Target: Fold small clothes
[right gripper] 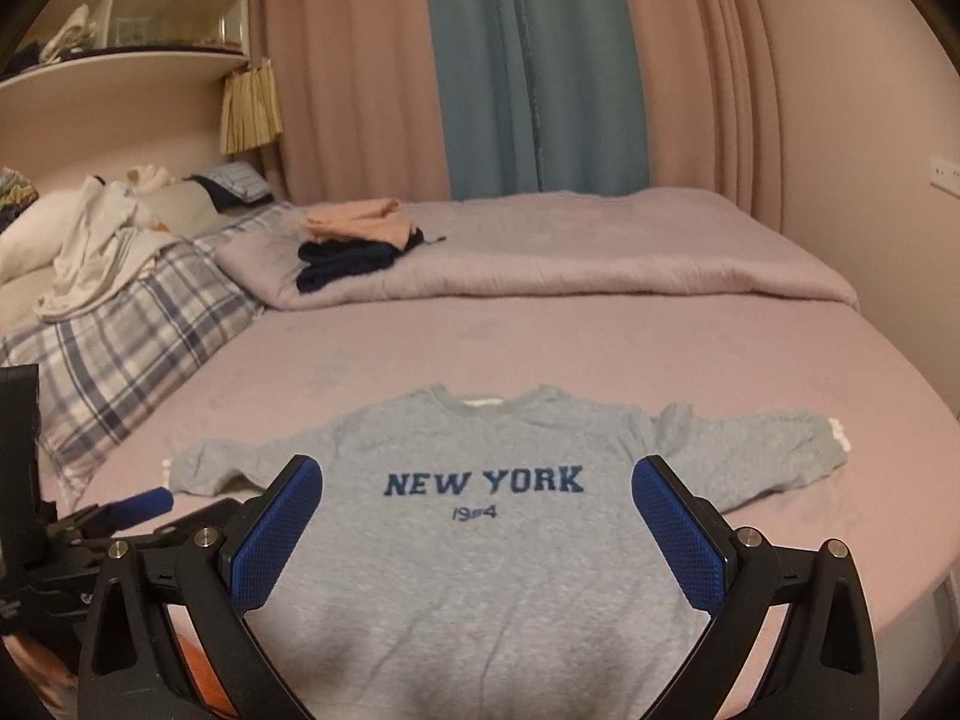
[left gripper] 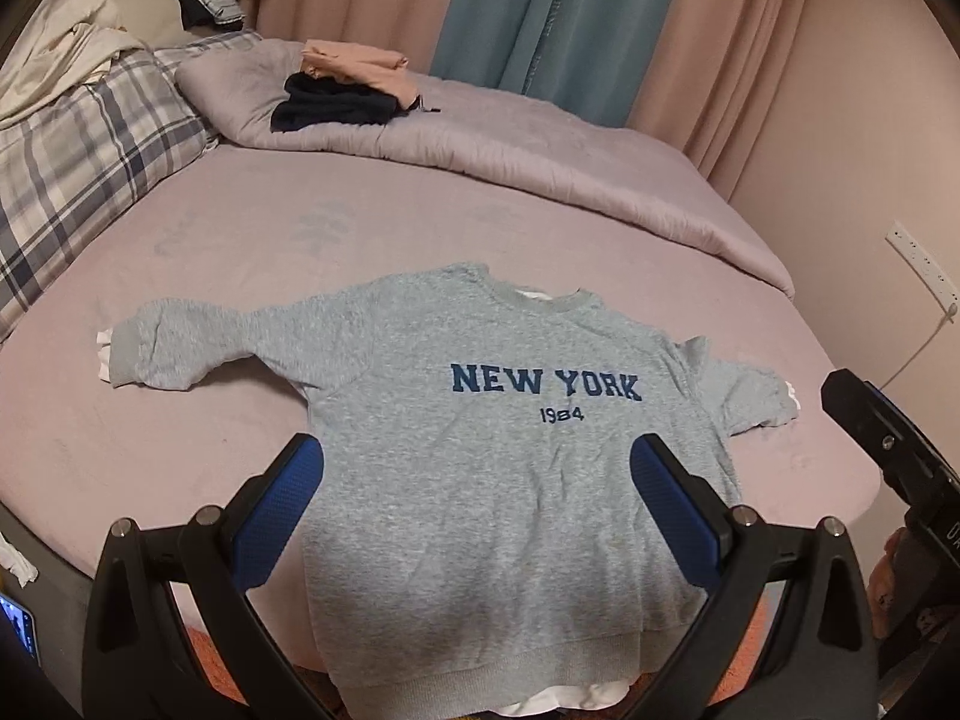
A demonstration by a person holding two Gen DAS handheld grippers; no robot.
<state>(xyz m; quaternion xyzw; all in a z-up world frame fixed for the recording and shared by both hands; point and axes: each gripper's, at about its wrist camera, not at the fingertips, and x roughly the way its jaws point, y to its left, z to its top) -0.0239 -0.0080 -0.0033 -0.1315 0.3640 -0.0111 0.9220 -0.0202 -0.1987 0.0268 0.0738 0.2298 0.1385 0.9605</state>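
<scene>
A small grey sweatshirt (left gripper: 480,420) printed "NEW YORK 1984" lies flat, front up, on the pink bed (left gripper: 240,252), with both sleeves spread out sideways and its hem hanging over the near edge. It also shows in the right wrist view (right gripper: 480,516). My left gripper (left gripper: 477,468) is open and empty above the sweatshirt's lower body. My right gripper (right gripper: 477,492) is open and empty above its lower body too. The left gripper shows in the right wrist view (right gripper: 129,507) at the left, beside the left sleeve.
A folded pink garment on a dark navy one (left gripper: 342,87) sits on the folded lilac duvet (left gripper: 540,150) at the back. A plaid pillow (left gripper: 78,168) and loose white cloth (left gripper: 66,54) lie at the left. Curtains (left gripper: 540,18) and a wall (left gripper: 870,180) bound the bed.
</scene>
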